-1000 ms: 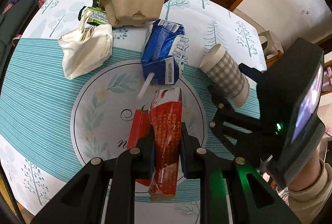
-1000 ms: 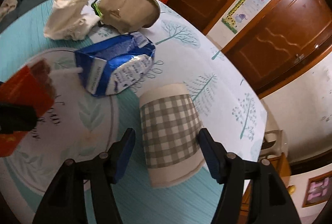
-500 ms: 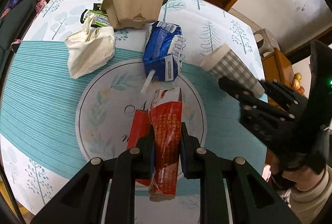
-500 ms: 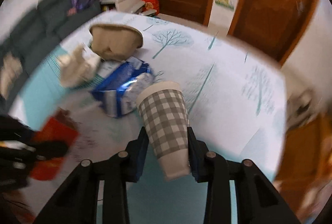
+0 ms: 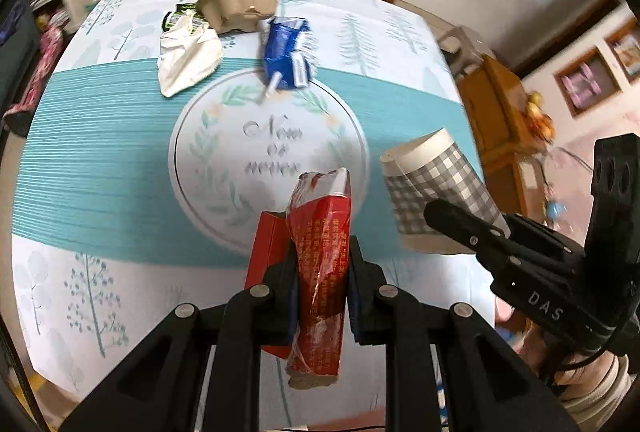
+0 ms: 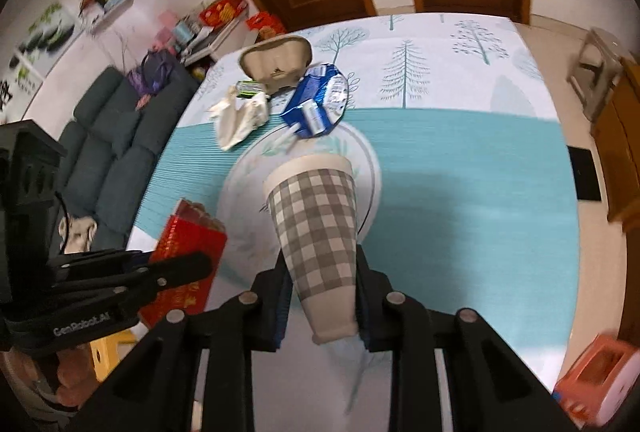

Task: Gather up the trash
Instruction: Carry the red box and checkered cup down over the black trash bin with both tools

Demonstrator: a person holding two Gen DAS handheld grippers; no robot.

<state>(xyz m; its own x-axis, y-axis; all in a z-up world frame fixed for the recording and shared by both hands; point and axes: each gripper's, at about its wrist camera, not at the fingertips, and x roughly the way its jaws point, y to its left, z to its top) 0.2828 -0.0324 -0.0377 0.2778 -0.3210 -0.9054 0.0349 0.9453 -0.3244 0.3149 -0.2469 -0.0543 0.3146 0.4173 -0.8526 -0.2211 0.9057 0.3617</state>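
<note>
- The checked paper cup (image 6: 316, 232) is clamped near its base by the right gripper (image 6: 322, 296), whose jaws have just been closing and now press on its sides; it is held clear of the table (image 6: 460, 160).
- The cup's long axis runs along the fingers, its open rim pointing away from the camera and downward.
- The crushed red carton (image 5: 318, 264) is squeezed between the narrowly set jaws of the left gripper (image 5: 320, 288), its torn top pointing forward, its long axis along the fingers.
- A slip is judged possible: the cup tapers toward the gripped end, so it could slide forward out of the pads.
- Too hard a squeeze could crumple the thin cup wall.
- The blue carton (image 6: 316, 104), the pulp tray (image 6: 276, 64) and the crumpled white paper (image 6: 240, 116) are left on the table's far part.
</note>
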